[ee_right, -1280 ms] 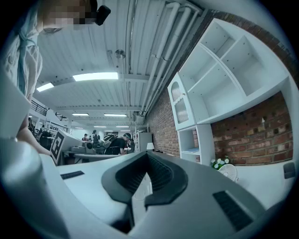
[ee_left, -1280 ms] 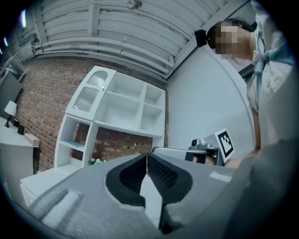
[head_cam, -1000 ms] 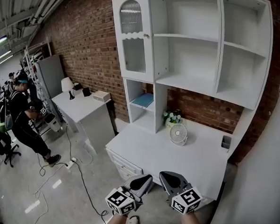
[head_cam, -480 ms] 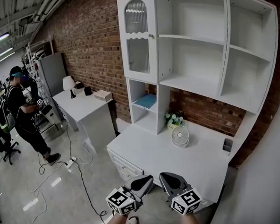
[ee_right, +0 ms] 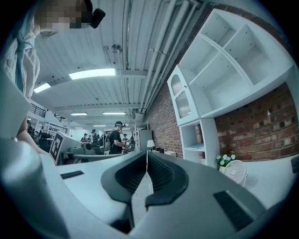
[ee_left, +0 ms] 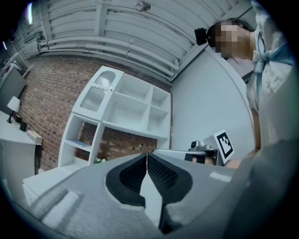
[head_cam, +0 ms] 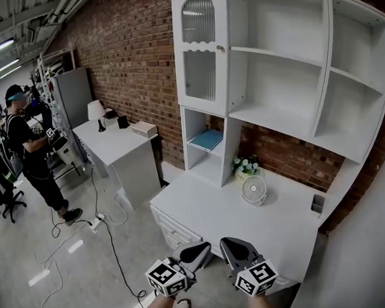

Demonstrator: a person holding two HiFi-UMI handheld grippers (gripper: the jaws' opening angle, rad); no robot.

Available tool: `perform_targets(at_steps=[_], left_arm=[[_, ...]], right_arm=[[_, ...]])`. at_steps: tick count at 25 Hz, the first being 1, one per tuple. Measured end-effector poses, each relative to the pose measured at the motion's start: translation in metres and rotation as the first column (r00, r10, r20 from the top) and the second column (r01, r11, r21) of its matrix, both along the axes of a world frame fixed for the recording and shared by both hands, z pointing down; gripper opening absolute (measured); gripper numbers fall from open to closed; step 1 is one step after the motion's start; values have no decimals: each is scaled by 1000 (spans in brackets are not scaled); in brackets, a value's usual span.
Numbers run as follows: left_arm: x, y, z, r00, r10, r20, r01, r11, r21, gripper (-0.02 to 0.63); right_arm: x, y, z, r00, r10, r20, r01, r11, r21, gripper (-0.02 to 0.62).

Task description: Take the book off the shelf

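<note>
A light blue book lies flat in the low open cubby of the white shelf unit, under the glass-door cabinet; it shows small in the left gripper view as the book and in the right gripper view as the book. My left gripper and right gripper hang side by side near the desk's front edge, well short of the shelf. Both are shut with nothing between the jaws. The shut jaws meet at the left gripper and the right gripper in their own views.
A white desk with drawers carries a small white fan, a flower pot and a dark cup. A second white table with a lamp stands left. A person works far left; cables lie on the floor.
The shelf and desk have slid rightward and slightly closer in the head view as I move. Both grippers stay shut, at the same place in the picture.
</note>
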State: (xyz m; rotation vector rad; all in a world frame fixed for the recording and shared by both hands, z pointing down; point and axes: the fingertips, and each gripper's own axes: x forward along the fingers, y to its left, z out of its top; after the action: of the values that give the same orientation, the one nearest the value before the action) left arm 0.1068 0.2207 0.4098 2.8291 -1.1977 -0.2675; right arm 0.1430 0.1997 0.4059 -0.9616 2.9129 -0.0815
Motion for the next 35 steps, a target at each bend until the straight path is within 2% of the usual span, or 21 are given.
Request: perform_targets(at_steps=[10,18,25,35], left_arm=[[-70,-45,-7,1000,1,-6,-1,1000,2,12],[-121,-90,-28,999,35,-19,-34,998,48,12],[-143,-115,-26,997,67,-38,-65,997,50,12],[-150,-163,-13,997,66,-42,-65,998,26,12]], right_arm=[[-67,-44,-9,1000,11,-23,-10,1000,9,17],[-122,-84,-29,998,42,-49,-40,998,43,17],[-133,-105,-25,993,107,-57,-105,994,33,17],[-136,-152,-13,989,124,-84,-124,992,6,18]])
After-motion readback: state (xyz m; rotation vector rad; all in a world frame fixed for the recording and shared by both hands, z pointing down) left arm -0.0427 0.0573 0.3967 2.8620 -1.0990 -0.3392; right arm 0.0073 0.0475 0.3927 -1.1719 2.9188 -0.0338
